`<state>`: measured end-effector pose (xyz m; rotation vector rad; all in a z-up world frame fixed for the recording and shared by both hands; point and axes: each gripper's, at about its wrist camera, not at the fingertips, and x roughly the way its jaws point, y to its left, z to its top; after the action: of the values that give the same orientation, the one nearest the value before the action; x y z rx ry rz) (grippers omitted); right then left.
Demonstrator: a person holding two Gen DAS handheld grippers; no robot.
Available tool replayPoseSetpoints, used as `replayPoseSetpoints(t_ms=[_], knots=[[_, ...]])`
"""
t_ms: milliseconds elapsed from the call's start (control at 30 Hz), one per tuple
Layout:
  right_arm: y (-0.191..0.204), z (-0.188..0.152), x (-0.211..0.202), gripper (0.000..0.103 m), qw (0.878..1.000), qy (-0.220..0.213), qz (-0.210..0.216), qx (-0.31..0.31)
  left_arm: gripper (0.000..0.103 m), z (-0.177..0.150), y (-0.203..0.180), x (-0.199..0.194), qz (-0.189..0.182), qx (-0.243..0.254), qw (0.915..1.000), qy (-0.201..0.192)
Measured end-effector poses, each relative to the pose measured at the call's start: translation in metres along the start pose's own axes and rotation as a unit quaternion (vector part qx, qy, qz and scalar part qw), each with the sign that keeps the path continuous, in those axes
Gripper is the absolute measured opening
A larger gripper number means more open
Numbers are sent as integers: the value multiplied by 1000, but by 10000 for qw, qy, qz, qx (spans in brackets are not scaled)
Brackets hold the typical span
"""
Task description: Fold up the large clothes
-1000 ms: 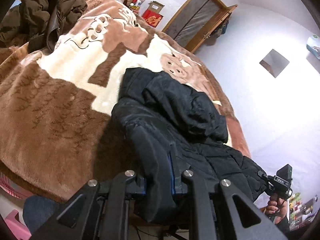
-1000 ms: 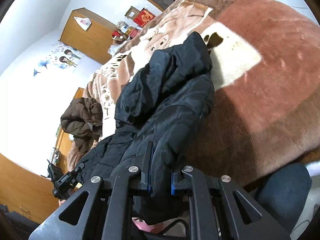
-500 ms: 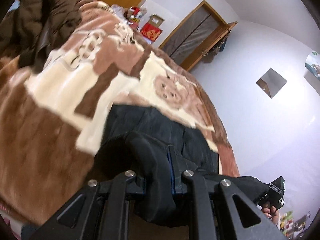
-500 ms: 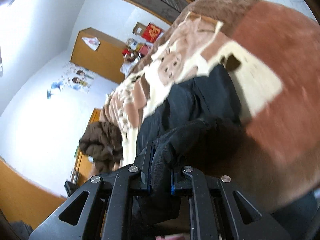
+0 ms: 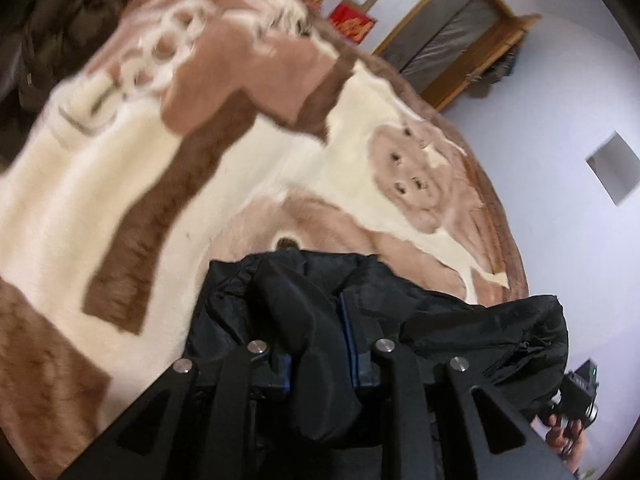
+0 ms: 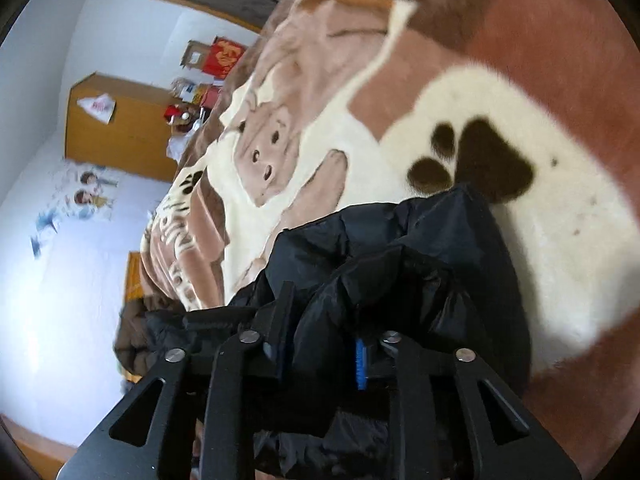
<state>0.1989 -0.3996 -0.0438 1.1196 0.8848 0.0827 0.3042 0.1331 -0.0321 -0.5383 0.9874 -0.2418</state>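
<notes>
A black puffer jacket (image 5: pixel 480 332) lies bunched on the plush brown-and-cream bear blanket (image 5: pixel 240 184) that covers the bed. My left gripper (image 5: pixel 320 344) has a thick fold of it between its pads, and its jaws are opening slightly. In the right wrist view the same jacket (image 6: pixel 440 248) sits beside the dark paw print. My right gripper (image 6: pixel 320 332) stands over it with its jaws opening. A puff of fabric is still between them, and the blue pad shows bare. A hand with the right gripper's body (image 5: pixel 576 396) shows at the lower right of the left view.
A brown coat (image 5: pixel 60 20) is heaped at the far left of the bed, also seen as the brown coat (image 6: pixel 132 332). Behind the bed are a wooden door (image 5: pixel 448 40), a red box (image 5: pixel 352 24) and a wooden cabinet (image 6: pixel 116 124).
Both grippers carried the jacket's edge forward over the bed, folding it onto itself. The right jaws have spread apart; the left ones have widened a little.
</notes>
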Motion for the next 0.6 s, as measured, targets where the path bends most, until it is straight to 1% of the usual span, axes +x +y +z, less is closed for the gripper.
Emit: replayPoseSetpoints(t_ms=[33,67,100,133,167,200,233,267,300,333,367,400,433,467,500,567,600], knots=[[-2,1,-1,40,9998,-9,168,51,23,0,3,5,-68,-100,9999,24],[-4,2,-6,45,9989,-35,445,135,24,1,7,7,-179,-199,9996,23],[-4,3,-13,58,9969,-93,743,228,28,2,9,6,-310,-271,9991,12],[-3,3,-20,68,9950,-184,944,285,35,2,10,3,-473,-333,9983,-36],[-1,4,-30,68,9925,-336,1139,306,40,4,10,-2,-596,-381,9975,-90],[3,3,-42,68,9904,-541,1246,238,50,6,11,-9,-755,-451,9960,-175],[9,0,-52,68,9893,-715,1265,108,61,8,10,-15,-885,-500,9945,-260],[18,-5,-63,69,9879,-959,1206,-157,67,11,9,-21,-963,-522,9933,-362],[29,-11,-71,69,9865,-1153,1056,-494,76,13,7,-31,-1011,-500,9920,-559],[38,-17,-74,69,9849,-1252,905,-777,79,16,4,-40,-963,-459,9914,-761],[51,-25,-75,69,9820,-1317,663,-1182,79,18,1,-53,-784,-386,9906,-1051],[58,-31,-75,69,9794,-1323,489,-1445,79,19,-3,-62,-636,-320,9895,-1260],[70,-43,-69,69,9732,-1292,158,-1898,79,17,-10,-74,-549,-203,9877,-1448],[78,-53,-64,69,9666,-1256,-85,-2231,79,15,-17,-81,-528,-57,9867,-1537],[83,-62,-58,69,9593,-1220,-290,-2529,79,8,-30,-88,-495,226,9860,-1575],[93,-84,-34,69,9401,-1056,-755,-3151,79,-8,-55,-86,-562,859,9841,-1452],[95,-94,-22,69,9320,-968,-935,-3367,79,-21,-72,-78,-607,1254,9817,-1295]])
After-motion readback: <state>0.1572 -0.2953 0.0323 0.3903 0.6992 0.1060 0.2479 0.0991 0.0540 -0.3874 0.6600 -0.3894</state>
